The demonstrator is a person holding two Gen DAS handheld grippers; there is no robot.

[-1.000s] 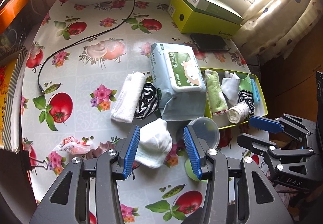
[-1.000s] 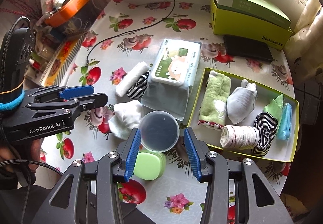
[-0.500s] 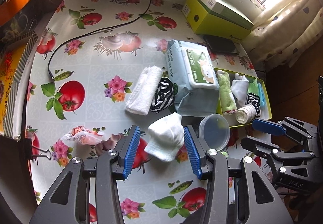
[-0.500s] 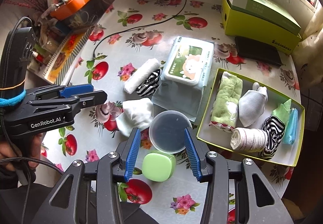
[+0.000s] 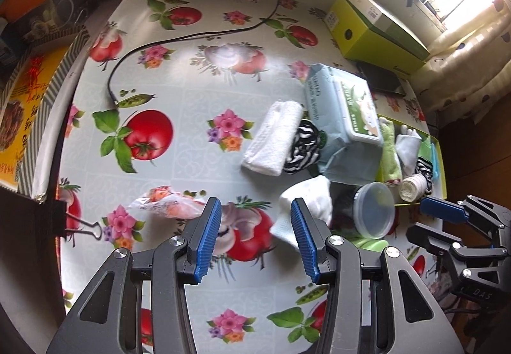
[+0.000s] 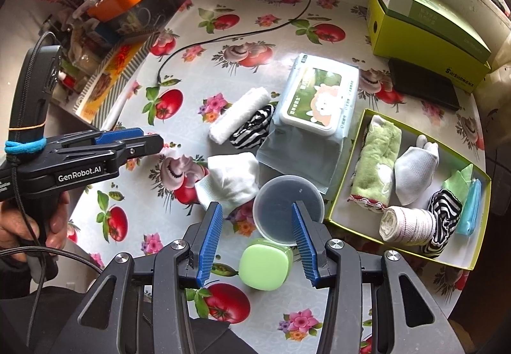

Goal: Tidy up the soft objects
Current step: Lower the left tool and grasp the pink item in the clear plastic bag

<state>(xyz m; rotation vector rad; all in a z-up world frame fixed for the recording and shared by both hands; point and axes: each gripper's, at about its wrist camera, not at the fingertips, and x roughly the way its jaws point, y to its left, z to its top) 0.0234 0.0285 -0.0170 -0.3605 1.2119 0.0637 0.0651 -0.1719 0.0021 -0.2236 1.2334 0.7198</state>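
Note:
A white sock (image 5: 311, 202) (image 6: 231, 180) lies crumpled on the tablecloth. A rolled white towel (image 5: 273, 138) (image 6: 239, 119) and a striped black-and-white sock (image 5: 303, 148) (image 6: 252, 130) lie beside a wipes pack (image 6: 317, 101). A yellow-green tray (image 6: 346, 159) at the right holds a green towel (image 6: 378, 162), a white sock (image 6: 415, 172), a cloth roll (image 6: 407, 224) and a striped sock (image 6: 444, 210). My left gripper (image 5: 255, 240) is open and empty, left of the crumpled sock. My right gripper (image 6: 255, 240) is open and empty above a clear round lid (image 6: 287, 208).
A green soap case (image 6: 265, 267) lies near the table's front edge. A yellow-green box (image 6: 428, 31) and a black device (image 6: 421, 84) sit at the back right. A black cable (image 5: 179, 37) crosses the table. A crumpled plastic wrapper (image 5: 163, 205) lies front left.
Both grippers have pulled back and up from the table. The left view has swung left, so the crumpled white sock now lies right of its fingers. Nothing was grasped.

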